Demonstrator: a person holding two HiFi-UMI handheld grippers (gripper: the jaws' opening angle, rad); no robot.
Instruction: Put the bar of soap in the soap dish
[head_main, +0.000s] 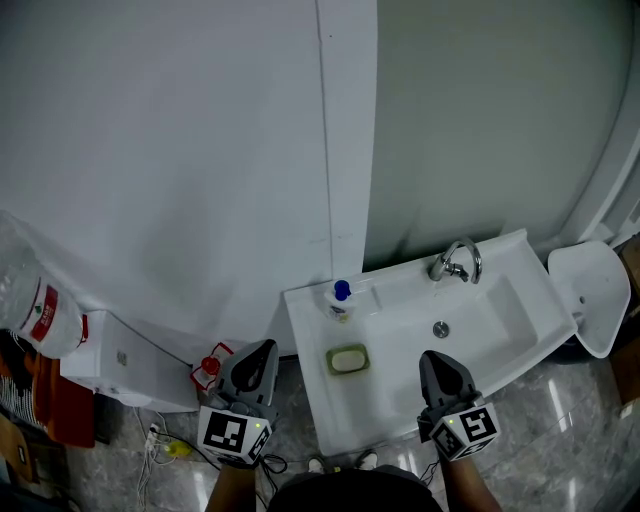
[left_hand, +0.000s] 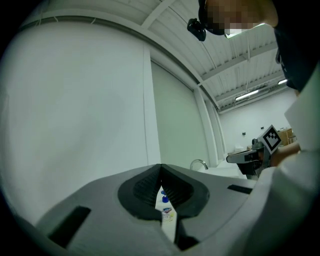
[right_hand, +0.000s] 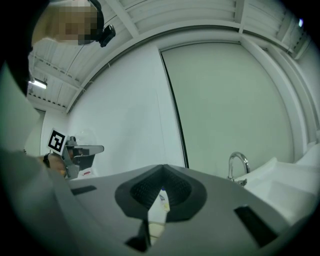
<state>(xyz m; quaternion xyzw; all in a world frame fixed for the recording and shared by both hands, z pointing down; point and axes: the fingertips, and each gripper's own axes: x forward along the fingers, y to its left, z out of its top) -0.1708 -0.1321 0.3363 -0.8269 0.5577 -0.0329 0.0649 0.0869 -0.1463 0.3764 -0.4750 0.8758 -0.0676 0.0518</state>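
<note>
- Left claw (head_main: 262, 352) was shut, jaws together, nothing held. Only a thin slit showed behind the tips, with the blue-capped bottle (head_main: 341, 296) far off through it.
- Right claw (head_main: 433, 360) was also closed and empty, with the same slit and the bottle seen through it.
- Left claw hung just off the left side of the sink (head_main: 312, 400), over the floor (head_main: 560, 420). Right claw was above the sink's front edge, near the drain (head_main: 441, 329).
- Bar of soap (head_main: 348, 359) lay in the green soap dish (head_main: 329, 361) on the sink's left rim, between the two claws and apart from both.
- Bottle stood just behind the dish at the rim's back corner. Faucet (head_main: 458, 262) stood at the basin's back edge.
</note>
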